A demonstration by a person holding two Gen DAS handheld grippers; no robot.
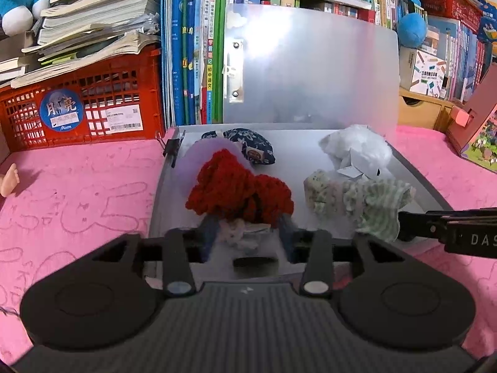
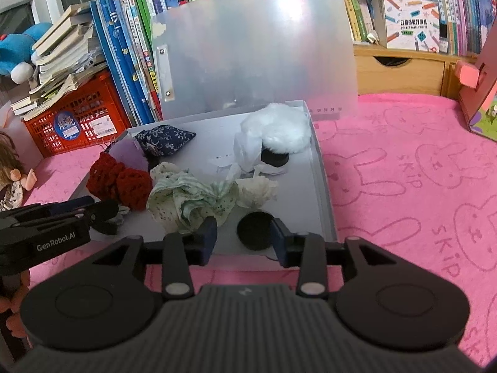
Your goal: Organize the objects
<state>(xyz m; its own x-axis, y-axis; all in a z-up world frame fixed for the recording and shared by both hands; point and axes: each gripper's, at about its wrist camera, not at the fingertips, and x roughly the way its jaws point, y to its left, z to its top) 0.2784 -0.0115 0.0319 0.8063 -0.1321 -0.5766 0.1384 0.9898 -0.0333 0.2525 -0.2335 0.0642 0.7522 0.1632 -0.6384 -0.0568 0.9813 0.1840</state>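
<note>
The grey box (image 2: 323,186), lid up, holds a red knit (image 1: 239,186), green cloth (image 2: 189,202), white fluff (image 2: 279,130) and a black disc (image 2: 255,230). Both the left gripper (image 1: 248,233) and right gripper (image 2: 243,237) hover over its near edge, jaws apart, pressing nothing. The box sits on a pink towel (image 2: 403,171); behind it stand books (image 1: 189,46) and a red crate (image 1: 84,108).

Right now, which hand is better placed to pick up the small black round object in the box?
Right. The right tongs stand open directly around the black round object. The left tongs face the red crocheted piece instead.
</note>
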